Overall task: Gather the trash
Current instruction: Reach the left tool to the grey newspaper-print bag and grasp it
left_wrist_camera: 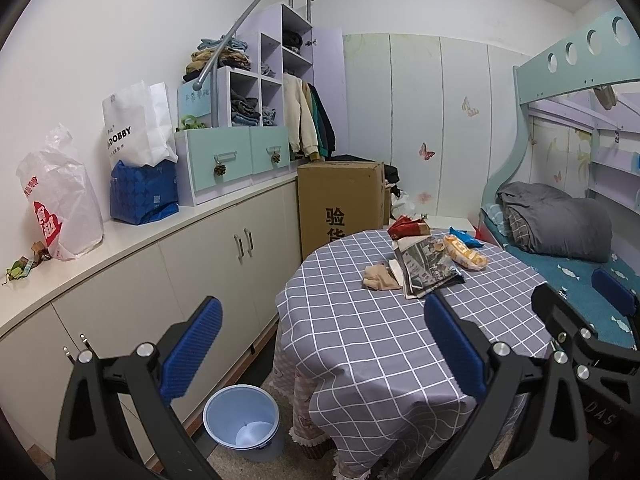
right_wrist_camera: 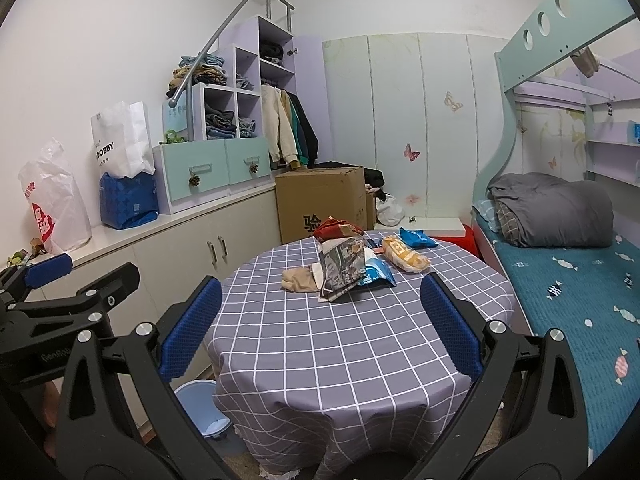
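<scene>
Grey checked cloth covered the round surface (right_wrist_camera: 352, 340), and the trash lay in one cluster toward its far side. Six pieces could be counted there: one red wrapper (right_wrist_camera: 338, 228) farthest back, one blue packet (right_wrist_camera: 418, 237) at the far right, one yellow snack bag (right_wrist_camera: 405, 259) just beside it, one grey printed bag (right_wrist_camera: 343, 266) in the middle, one blue-and-white packet (right_wrist_camera: 378, 274) partly under that bag, and one beige crumpled piece (right_wrist_camera: 298, 279) on the left, touching the grey bag. One blue bin (left_wrist_camera: 242, 416) stood on the floor at the near left of the surface, beside the white cabinets (left_wrist_camera: 224, 248).

Two grippers were in view. The left gripper (left_wrist_camera: 322, 344) had its two blue fingers (left_wrist_camera: 192, 350) spread wide with nothing between them. The right gripper (right_wrist_camera: 320, 328) was likewise wide apart and held nothing, hovering over the near edge, well apart from the trash
</scene>
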Motion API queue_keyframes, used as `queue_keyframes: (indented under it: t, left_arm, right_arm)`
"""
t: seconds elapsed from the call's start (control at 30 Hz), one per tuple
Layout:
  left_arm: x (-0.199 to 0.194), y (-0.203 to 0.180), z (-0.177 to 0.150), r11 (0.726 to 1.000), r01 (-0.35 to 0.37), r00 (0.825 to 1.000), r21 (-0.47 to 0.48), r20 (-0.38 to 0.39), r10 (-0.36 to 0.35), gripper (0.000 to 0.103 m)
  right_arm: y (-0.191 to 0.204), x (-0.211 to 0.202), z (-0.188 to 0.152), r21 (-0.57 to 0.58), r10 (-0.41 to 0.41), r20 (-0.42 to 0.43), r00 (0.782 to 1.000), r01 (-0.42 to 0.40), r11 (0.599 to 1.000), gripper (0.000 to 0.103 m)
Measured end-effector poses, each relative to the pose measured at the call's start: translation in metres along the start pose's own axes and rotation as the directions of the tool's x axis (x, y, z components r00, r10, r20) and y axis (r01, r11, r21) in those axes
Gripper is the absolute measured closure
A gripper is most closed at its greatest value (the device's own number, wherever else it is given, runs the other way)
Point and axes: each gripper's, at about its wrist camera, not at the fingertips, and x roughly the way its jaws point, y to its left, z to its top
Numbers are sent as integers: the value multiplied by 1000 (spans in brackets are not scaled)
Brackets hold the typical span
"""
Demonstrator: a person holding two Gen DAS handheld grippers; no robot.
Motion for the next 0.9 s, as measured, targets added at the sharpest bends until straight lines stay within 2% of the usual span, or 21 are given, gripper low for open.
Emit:
queue_keyframes:
  t: [0.2,0.33,0.47,0.63,0.73,0.9]
  left_arm:
    - [18,-8,-5,1000,-2,999,19,-45,3,4]
    - [41,-13,-16,1000,-17,994,26,-108,19,4]
    - [66,-19,-23,1000,-4,984,25,-176,8,4]
    - [113,-25,-34,1000,11,959,19,-282,-5,4]
    - [144,-28,-37,999,48,936,-13,-348,-50,4]
    - [189,-38,-34,993,100,906,-61,-407,-116,4]
  right_arm:
    - [-9,14,-8,32,13,-31,999,-12,999,6]
    - [-12,31,-17,16,-16,-78,997,17,1000,6]
    - [-25,55,-30,47,8,-143,990,-1,999,6]
    - [-51,88,-46,124,21,-227,974,8,992,6]
    - [-66,107,-50,148,12,-265,964,28,989,6]
    - [-86,137,-47,155,-22,-290,957,70,985,6]
